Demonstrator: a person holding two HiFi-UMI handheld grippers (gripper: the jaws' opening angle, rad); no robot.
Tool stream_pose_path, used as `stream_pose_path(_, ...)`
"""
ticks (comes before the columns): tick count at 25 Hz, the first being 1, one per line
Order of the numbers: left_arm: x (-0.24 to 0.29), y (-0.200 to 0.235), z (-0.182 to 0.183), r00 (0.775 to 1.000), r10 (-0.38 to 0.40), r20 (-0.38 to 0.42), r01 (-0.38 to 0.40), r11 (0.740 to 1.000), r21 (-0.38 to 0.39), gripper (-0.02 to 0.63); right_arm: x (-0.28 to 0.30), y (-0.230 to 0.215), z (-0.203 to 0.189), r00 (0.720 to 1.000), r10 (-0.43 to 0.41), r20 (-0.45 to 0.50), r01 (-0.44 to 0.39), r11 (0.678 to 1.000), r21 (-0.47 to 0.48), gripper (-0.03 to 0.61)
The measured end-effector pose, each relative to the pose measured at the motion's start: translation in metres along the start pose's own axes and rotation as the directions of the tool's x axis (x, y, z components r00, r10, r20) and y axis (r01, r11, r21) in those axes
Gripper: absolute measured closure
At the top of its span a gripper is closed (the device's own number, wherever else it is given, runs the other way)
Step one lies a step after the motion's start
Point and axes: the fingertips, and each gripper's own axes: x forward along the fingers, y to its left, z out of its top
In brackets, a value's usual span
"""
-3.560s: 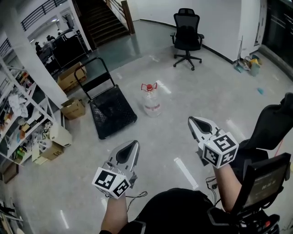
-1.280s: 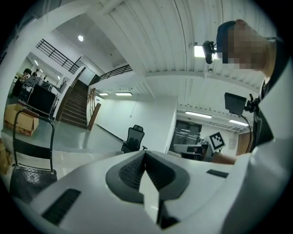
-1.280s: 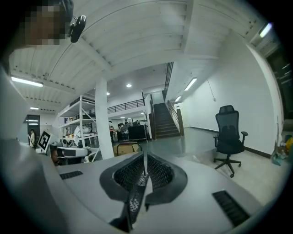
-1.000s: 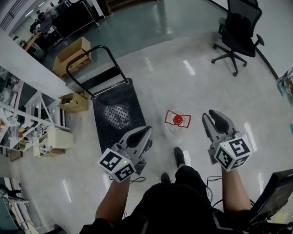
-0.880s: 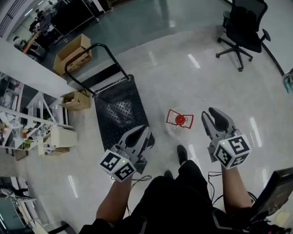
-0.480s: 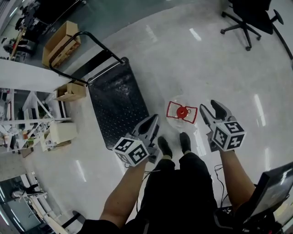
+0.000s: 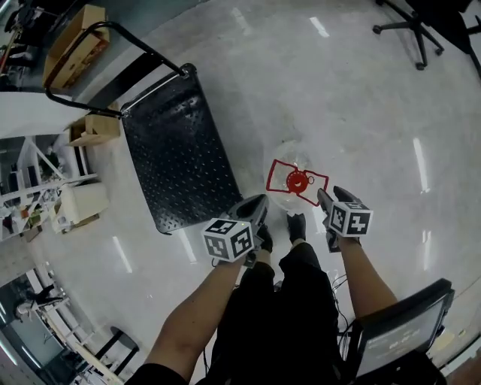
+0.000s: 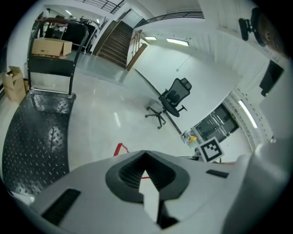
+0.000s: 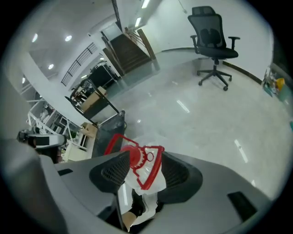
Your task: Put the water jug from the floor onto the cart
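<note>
You have an office chair (image 7: 449, 13) at one o'clock, cardboard boxes (image 7: 71, 41) at ten o'clock, a dark screen (image 7: 394, 331) at five o'clock

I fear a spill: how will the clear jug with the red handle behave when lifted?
The water jug has a broad body, so probably heavy if full. Its clear plastic looks smooth, likely slippery. The thin red handle may flex.
</note>
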Motion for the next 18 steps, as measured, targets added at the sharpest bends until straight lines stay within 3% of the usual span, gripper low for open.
stream_pose_path(4,0.019,0.006,-0.024,0.996,-0.03,-0.087,0.033,0.999,0.031,0.612,0.039,-0.031,-0.027,0.997,-0.046,-0.066,0.05,0.997,0.061,0.382)
stream_pose_path(8,0.029,0.019,-0.051,0.981,-0.035,-0.192,0.05,0.996,0.076,0.612,0.065,-0.04,-0.045,0.994,-0.024,-0.102,0.033,0.995,0.089,0.382)
stream_pose_path(10,0.029,0.025,-0.054,0.977,-0.027,-0.213,0.053,0.992,0.116,0.612,0.075,-0.036,-0.051,0.993,0.005,-0.122,0.009,0.994,0.113,0.382)
stream_pose_path(12,0.027,0.036,-0.051,0.981,0.0,-0.196,0.021,0.994,0.105,0.612,0.08,-0.032,-0.054,0.991,0.026,-0.132,-0.01,0.992,0.123,0.391)
stream_pose_path(14,0.023,0.048,-0.051,0.983,0.032,-0.181,-0.023,0.998,0.054,0.612,0.082,-0.031,-0.056,0.992,0.022,-0.121,-0.006,0.991,0.134,0.503)
stream_pose_path(16,0.016,0.051,-0.061,0.979,0.041,-0.199,-0.036,0.999,0.026,0.612,0.081,-0.03,-0.057,0.995,0.02,-0.098,-0.003,0.985,0.175,0.525)
stream_pose_path(18,0.012,0.04,-0.071,0.973,0.006,-0.229,0.0,1.0,0.025,0.612,0.08,-0.031,-0.054,0.995,0.011,-0.097,0.007,0.983,0.185,0.534)
